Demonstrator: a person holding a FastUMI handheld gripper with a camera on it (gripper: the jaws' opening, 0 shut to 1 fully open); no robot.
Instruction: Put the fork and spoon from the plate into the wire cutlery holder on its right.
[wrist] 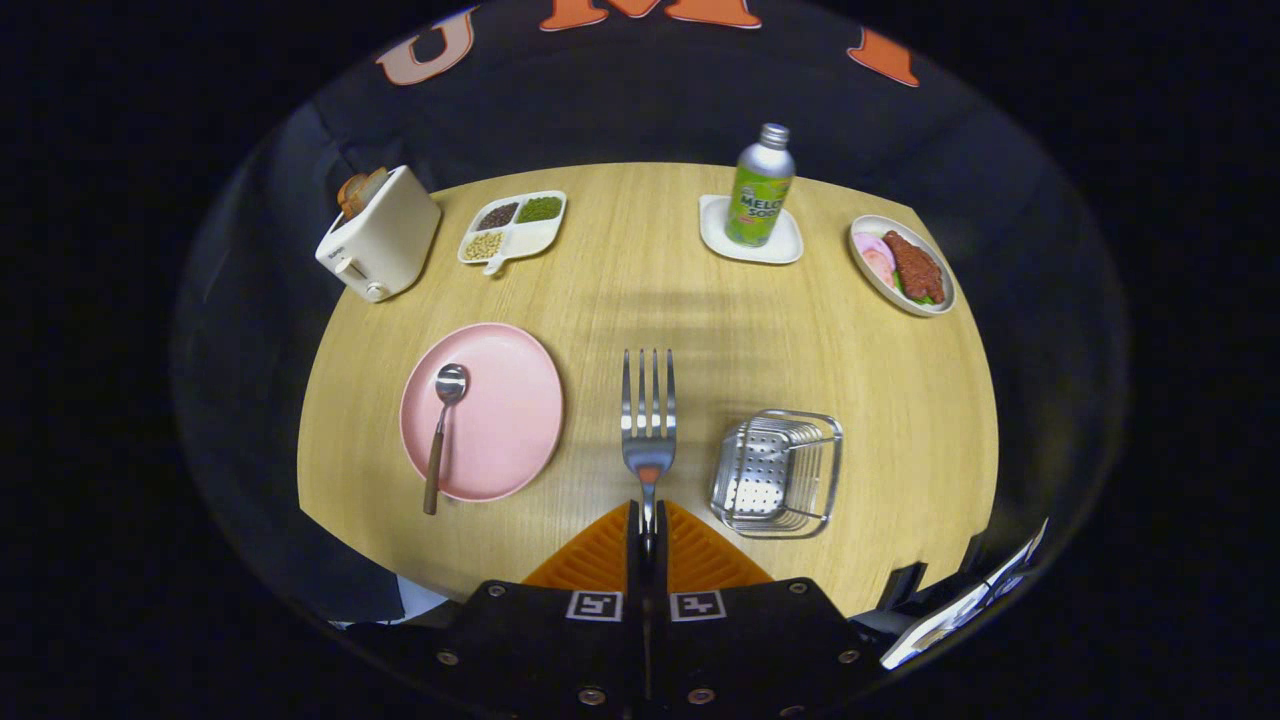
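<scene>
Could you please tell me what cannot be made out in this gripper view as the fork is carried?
- Fork: its handle is hidden between the closed jaws of the gripper.
- Cutlery holder: its far inside is screened by its own perforated wall.
- Toaster: the lower part of the bread is hidden in the slot.
- Spoon on the plate: fully visible.

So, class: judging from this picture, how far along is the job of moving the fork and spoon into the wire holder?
Nothing is in the wire holder yet. In hand: the tool is shut on the fork, held above the table between the pink plate and the holder. Left: drop the fork into the holder, then fetch the spoon, which lies on the plate.
</scene>
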